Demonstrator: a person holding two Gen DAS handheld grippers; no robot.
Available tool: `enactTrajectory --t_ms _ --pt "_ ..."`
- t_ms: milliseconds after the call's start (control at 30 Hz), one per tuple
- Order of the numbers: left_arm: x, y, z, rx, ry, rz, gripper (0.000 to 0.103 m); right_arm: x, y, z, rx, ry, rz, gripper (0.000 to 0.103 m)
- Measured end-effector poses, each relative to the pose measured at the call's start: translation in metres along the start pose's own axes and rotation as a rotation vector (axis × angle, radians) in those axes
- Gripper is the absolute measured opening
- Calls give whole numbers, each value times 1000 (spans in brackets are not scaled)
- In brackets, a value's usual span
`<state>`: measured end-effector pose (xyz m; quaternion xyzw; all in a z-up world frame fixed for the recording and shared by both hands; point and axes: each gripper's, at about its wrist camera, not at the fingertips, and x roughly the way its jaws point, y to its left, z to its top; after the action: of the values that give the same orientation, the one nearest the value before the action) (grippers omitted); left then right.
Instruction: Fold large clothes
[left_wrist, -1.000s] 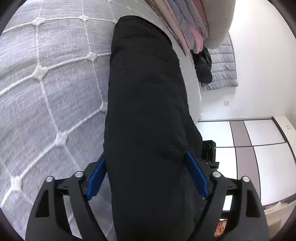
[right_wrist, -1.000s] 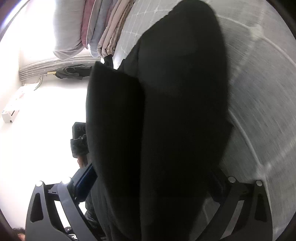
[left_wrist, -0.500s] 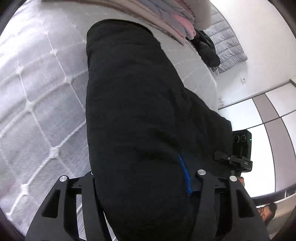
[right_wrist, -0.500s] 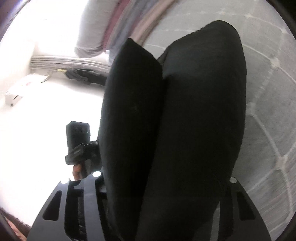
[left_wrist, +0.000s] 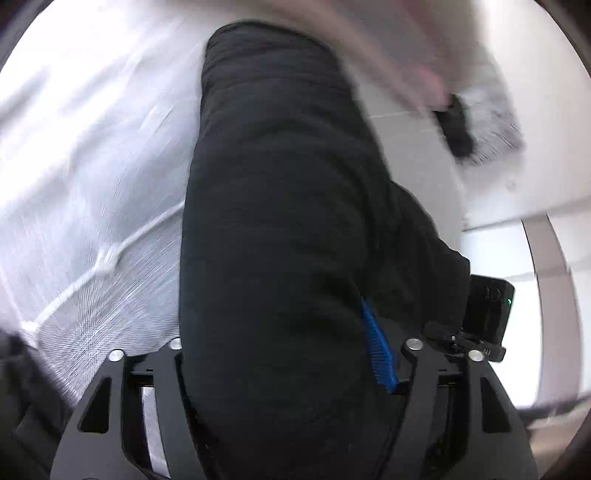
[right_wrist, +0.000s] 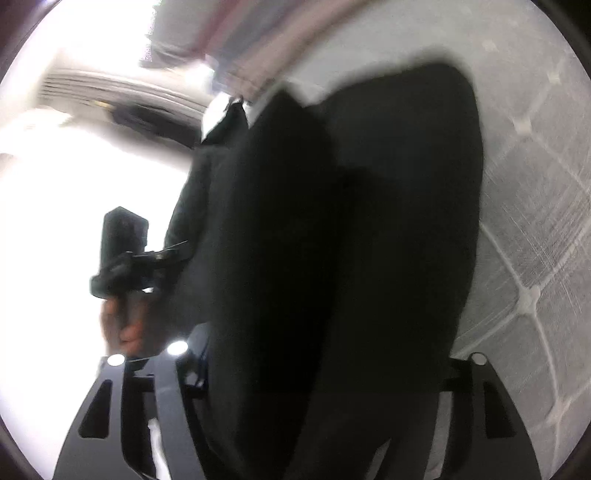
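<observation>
A large black garment (left_wrist: 280, 229) hangs folded lengthwise over the grey quilted bed (left_wrist: 92, 177). My left gripper (left_wrist: 284, 354) is shut on its near end; one blue finger pad (left_wrist: 378, 356) shows at the right, the other is hidden by cloth. In the right wrist view the same black garment (right_wrist: 351, 258) fills the middle in two thick folds, and my right gripper (right_wrist: 317, 369) is shut on it, fingers mostly hidden. The other gripper's body (right_wrist: 122, 251) and the hand holding it show at the left. Both views are motion-blurred.
A stack of folded pink and grey bedding (left_wrist: 406, 48) lies at the bed's far end, with a dark item (left_wrist: 458, 129) beside it. White wall and cabinet panels (left_wrist: 554, 258) are at the right. The quilted bed surface (right_wrist: 535, 240) shows right of the garment.
Both grippers have swung with the garment in their grip; the views have turned and blurred. The two grippers have come closer together, and the garment stays doubled between them.
</observation>
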<state>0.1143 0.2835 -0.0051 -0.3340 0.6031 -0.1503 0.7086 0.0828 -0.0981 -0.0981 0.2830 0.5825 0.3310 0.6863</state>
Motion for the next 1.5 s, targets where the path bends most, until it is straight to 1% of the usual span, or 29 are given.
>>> enactTrajectory --t_ms 67,133,200,267,367,433,533,567,633,733,833,867,900,933,967,1000,1033,1100,1133,1167,1200,1233,1267,1300,1333,1367,1400,1467,1500 --pt "-8 20 -8 -37 -40 -125 68 -7 -11 -6 33 2 52 73" --pt "-23 30 -14 -47 -72 -209 69 -22 -15 -19 18 6 52 77" --pt "-38 40 -16 -79 -79 -223 73 -37 -23 -32 34 19 101 88" --pt "-60 43 -24 -63 -118 -237 77 -43 -27 -41 62 29 143 92" --pt "-83 52 -52 -9 -112 -192 83 -51 -33 -62 54 67 166 94" --pt "-81 40 -70 42 -93 -143 84 -63 -38 -80 30 70 142 95" --pt "-65 35 -90 51 -61 -90 86 -41 -29 -92 -19 140 12 95" --pt "-63 36 -93 41 -66 -81 87 -32 -25 -94 -19 150 3 96" --pt "-70 38 -92 32 -86 -58 86 -30 -26 -105 -46 121 -32 96" --pt "-88 35 -106 43 -156 -26 85 -41 -9 -99 -57 59 -84 95" --pt "-114 32 -125 74 -267 -18 85 -78 20 -104 -100 -126 -151 95" --pt "-123 31 -133 81 -307 -29 85 -98 38 -112 -155 -217 -139 95" --pt "-131 30 -139 82 -348 -33 85 -113 53 -120 -206 -265 -105 95" --pt "-140 27 -145 86 -392 -54 85 -130 76 -133 -286 -302 -3 95" --pt "-145 25 -150 93 -412 -81 85 -134 85 -134 -318 -293 72 96" --pt "-149 21 -153 107 -426 -119 85 -131 98 -137 -335 -234 176 96" --pt "-149 14 -154 115 -430 -133 85 -119 107 -139 -332 -156 219 96" --pt "-143 7 -152 119 -409 -159 85 -98 97 -144 -313 -47 133 95" --pt "-136 2 -149 118 -399 -157 85 -81 74 -149 -280 10 33 95" --pt "-134 1 -149 129 -392 -155 85 -72 52 -146 -235 39 16 84" --pt "-129 -4 -149 142 -381 -167 85 -65 20 -147 -160 41 -1 57" --pt "-128 -5 -150 155 -373 -182 85 -69 2 -153 -123 21 0 40" --pt "-120 -14 -146 160 -377 -171 85 -81 -17 -156 -51 -6 -7 8" --pt "-120 -13 -146 158 -376 -163 85 -93 -23 -157 -25 -10 13 8" --pt "-122 -10 -146 148 -377 -163 85 -101 -20 -160 -33 -18 18 9" --pt "-124 -11 -148 140 -379 -166 85 -112 -9 -160 -67 -53 24 18" --pt "-126 -8 -147 134 -379 -167 85 -125 1 -156 -101 -96 37 48" --pt "-127 -8 -146 125 -378 -173 85 -150 39 -126 -191 -217 30 91" --pt "-128 -8 -145 123 -377 -177 85 -166 52 -121 -230 -262 12 92"
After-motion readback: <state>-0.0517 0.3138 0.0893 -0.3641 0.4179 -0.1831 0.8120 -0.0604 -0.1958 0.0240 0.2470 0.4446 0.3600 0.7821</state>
